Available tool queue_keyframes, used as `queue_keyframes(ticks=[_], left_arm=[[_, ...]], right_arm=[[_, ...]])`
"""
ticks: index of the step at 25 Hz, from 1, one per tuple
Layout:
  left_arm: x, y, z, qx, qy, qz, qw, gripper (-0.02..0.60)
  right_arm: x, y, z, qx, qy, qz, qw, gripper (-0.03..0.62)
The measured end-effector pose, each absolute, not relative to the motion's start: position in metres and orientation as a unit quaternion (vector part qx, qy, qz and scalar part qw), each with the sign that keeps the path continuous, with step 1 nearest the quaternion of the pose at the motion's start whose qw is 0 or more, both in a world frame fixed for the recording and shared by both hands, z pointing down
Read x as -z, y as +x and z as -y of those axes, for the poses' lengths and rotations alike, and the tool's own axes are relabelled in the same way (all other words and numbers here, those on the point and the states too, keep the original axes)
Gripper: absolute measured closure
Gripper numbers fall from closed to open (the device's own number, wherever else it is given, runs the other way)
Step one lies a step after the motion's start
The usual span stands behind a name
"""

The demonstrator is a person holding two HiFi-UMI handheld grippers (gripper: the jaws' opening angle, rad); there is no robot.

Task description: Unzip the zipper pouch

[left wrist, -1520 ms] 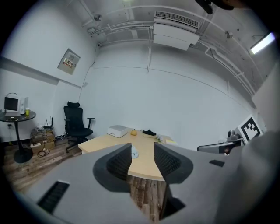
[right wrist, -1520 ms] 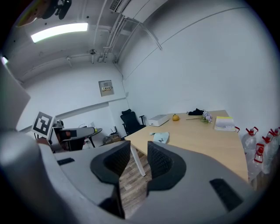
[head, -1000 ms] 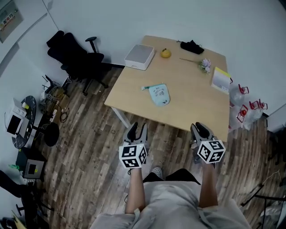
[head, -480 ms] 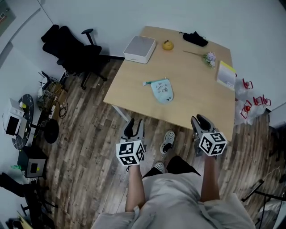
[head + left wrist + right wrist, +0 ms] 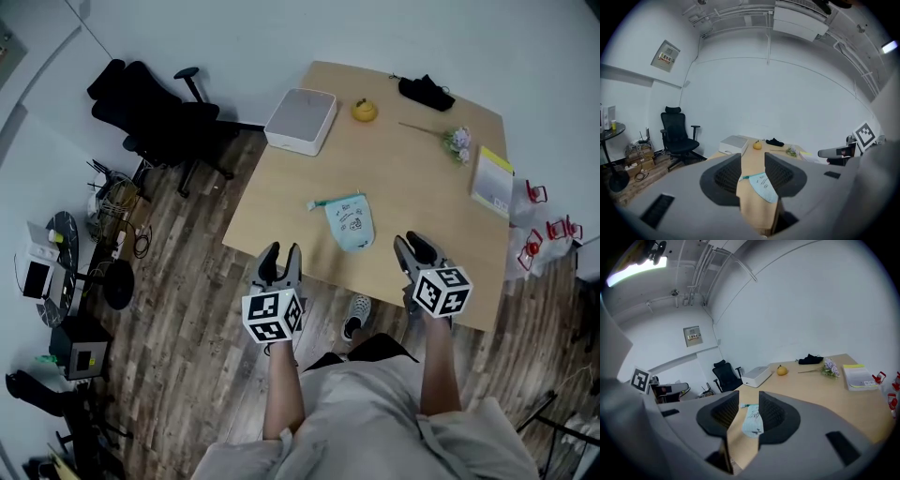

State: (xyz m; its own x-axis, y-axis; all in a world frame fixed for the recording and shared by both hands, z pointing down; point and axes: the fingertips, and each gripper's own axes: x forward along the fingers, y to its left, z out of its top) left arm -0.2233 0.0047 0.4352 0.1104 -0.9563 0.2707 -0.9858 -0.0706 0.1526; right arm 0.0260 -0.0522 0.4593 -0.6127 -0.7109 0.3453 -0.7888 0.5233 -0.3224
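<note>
Pale-blue zipper pouch (image 5: pixel 350 222) on the desk (image 5: pixel 422 178), at 12 o'clock of the left hand-held gripper (image 5: pixel 281 253) (jaws apart, empty) and right hand-held gripper (image 5: pixel 411 242) (jaws opening, empty). Advised: pin the fabric, then pull from its 10 o'clock end.

I record a pale blue pouch (image 5: pixel 351 223) with dark doodles on a light wood table (image 5: pixel 412 187). At its 11 o'clock a white box (image 5: pixel 301 120); 12, yellow fruit (image 5: pixel 365 111); 1, black cloth (image 5: pixel 426 91). The floor (image 5: pixel 178 281) is brown planking.
</note>
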Motion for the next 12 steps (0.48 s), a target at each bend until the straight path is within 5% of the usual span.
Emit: queue_keyframes(ticks=[12], left_arm=[[-0.45,-0.21,0.111,-0.051,0.732,0.656,0.176,0.417]], right_arm=[[-0.495,0.002,0.166,-0.237,0.376,0.884,0.145,0.448]])
